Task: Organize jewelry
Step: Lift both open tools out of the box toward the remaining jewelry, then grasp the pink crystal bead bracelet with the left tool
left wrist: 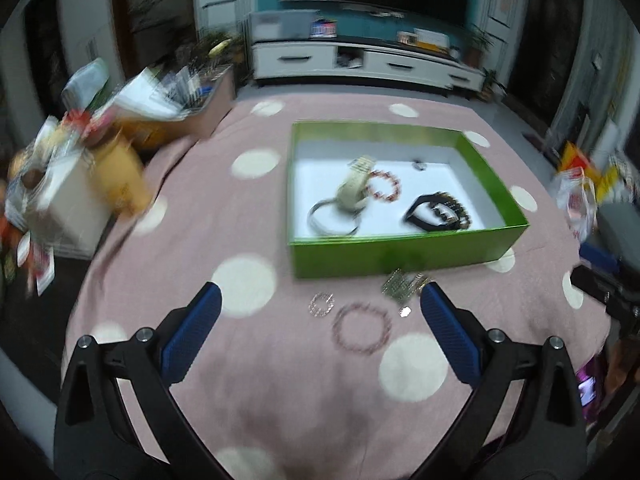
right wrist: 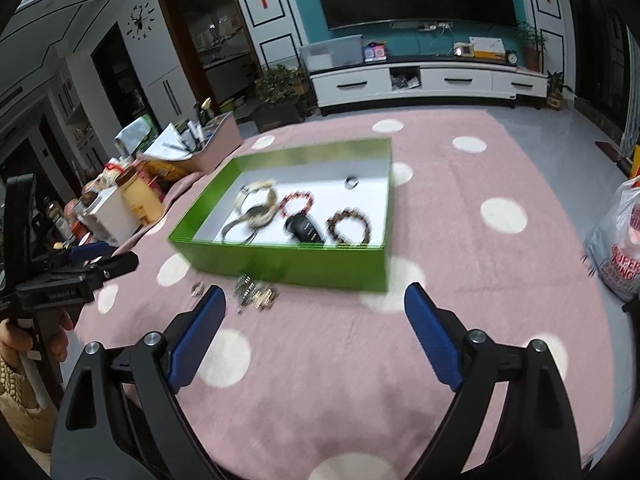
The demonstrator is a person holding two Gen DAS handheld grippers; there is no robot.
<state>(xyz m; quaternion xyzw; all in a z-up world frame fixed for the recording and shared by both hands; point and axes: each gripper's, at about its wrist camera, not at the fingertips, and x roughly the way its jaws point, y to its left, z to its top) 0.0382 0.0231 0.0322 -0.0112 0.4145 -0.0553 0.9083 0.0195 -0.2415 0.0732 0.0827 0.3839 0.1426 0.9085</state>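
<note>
While you hold both tongs spread wide with nothing between the pads, your left tongs (left wrist: pixel 320 296) hover over a pink bead bracelet (left wrist: pixel 362 328), a small sparkly ring (left wrist: pixel 321 303) and a glittery clip (left wrist: pixel 402 285) lying on the pink spotted cloth (left wrist: pixel 248 400). Beyond them sits the green box (left wrist: pixel 404 252) holding bracelets. Your right tongs (right wrist: pixel 314 300) hang empty just short of the same box, clip to their left.

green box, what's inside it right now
Inside the green box: a cream bracelet lying over metal bangles, a red bead bracelet, a brown bead bracelet, a black piece and a small ring. The near wall hides the floor's front strip.
</note>
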